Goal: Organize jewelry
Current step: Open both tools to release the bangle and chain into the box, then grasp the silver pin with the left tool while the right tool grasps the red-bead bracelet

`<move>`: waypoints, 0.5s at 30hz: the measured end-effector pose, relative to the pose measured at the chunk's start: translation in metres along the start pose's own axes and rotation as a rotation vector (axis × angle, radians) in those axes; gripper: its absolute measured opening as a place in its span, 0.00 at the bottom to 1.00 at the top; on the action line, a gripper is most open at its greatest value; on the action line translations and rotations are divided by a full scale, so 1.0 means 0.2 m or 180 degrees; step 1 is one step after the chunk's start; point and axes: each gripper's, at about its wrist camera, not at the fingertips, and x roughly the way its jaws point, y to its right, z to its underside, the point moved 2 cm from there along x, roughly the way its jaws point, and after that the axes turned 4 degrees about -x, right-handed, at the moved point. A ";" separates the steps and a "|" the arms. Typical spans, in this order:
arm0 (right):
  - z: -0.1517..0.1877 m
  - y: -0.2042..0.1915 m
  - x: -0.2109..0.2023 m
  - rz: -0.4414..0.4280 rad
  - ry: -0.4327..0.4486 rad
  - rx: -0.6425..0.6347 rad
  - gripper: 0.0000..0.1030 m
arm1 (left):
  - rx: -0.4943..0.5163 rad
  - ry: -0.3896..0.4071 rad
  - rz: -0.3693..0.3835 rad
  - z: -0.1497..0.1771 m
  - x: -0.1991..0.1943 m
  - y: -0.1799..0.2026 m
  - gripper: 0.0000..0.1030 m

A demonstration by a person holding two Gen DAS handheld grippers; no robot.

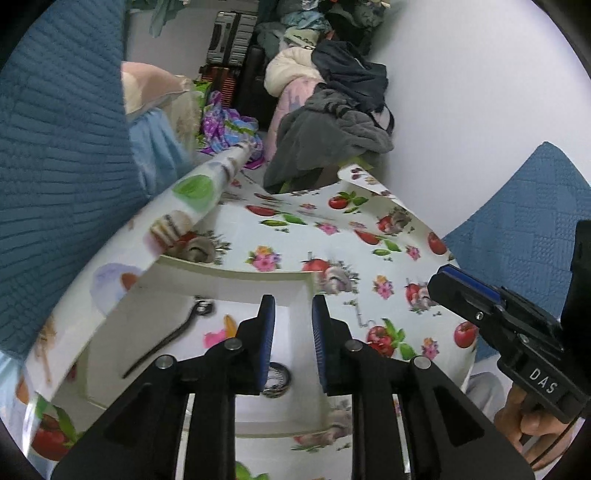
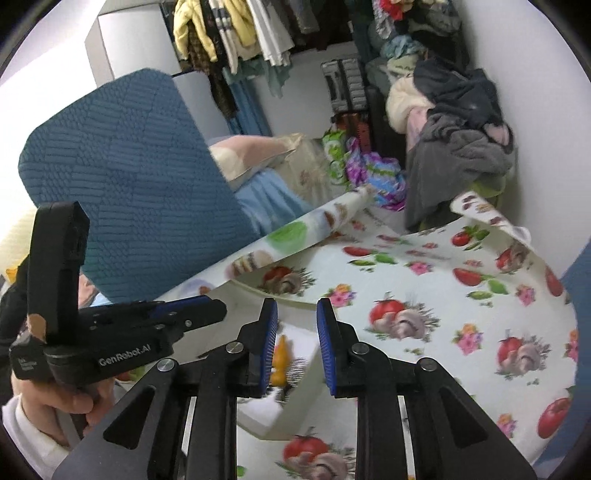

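A shallow white tray (image 1: 258, 291) sits on the bench, and the jewelry lies inside it. In the left wrist view a dark ring-shaped piece (image 1: 277, 380), perhaps a coiled bracelet, rests on the tray floor near 6 o'clock, partly hidden behind the left jaw pad. A long dark strap with a round head (image 1: 170, 339), which looks like a watch or a pendant, lies slanted toward 9 o'clock of the tray, well apart from the ring. A small pink and orange piece (image 1: 221, 332) lies between the two; its kind cannot be told.

The left gripper (image 1: 293, 339) hangs over the tray with its jaws a little apart and nothing between the pads. The right gripper (image 2: 297, 343) also has its jaws slightly apart and empty; through the gap an orange trinket (image 2: 279, 363) shows in the tray, blurred. Neither gripper touches any piece.

The bench (image 1: 332, 229) wears a white oilcloth printed with tomatoes, mushrooms and flowers, curling up at 10 o'clock and 1 o'clock. Blue quilted cushions (image 2: 122, 177) flank it. At 12 o'clock a heap of grey and dark clothes (image 1: 332, 122) lies against the wall, and garments on a rail (image 2: 236, 33) hang farther back.
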 end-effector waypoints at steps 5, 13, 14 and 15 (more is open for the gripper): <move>0.07 0.16 -0.07 0.0139 0.0058 0.0056 0.20 | 0.0021 -0.0081 0.0087 0.01 0.08 0.13 0.26; 0.29 0.42 -0.06 0.0305 -0.0045 0.0261 0.20 | 0.0130 -0.0305 0.0206 0.07 0.29 0.34 0.30; 0.33 0.46 -0.05 0.0327 -0.0088 0.0290 0.20 | 0.0132 -0.0350 0.0241 0.07 0.32 0.36 0.30; 0.36 0.49 -0.03 0.0342 -0.0128 0.0320 0.20 | 0.0135 -0.0388 0.0275 0.08 0.35 0.38 0.30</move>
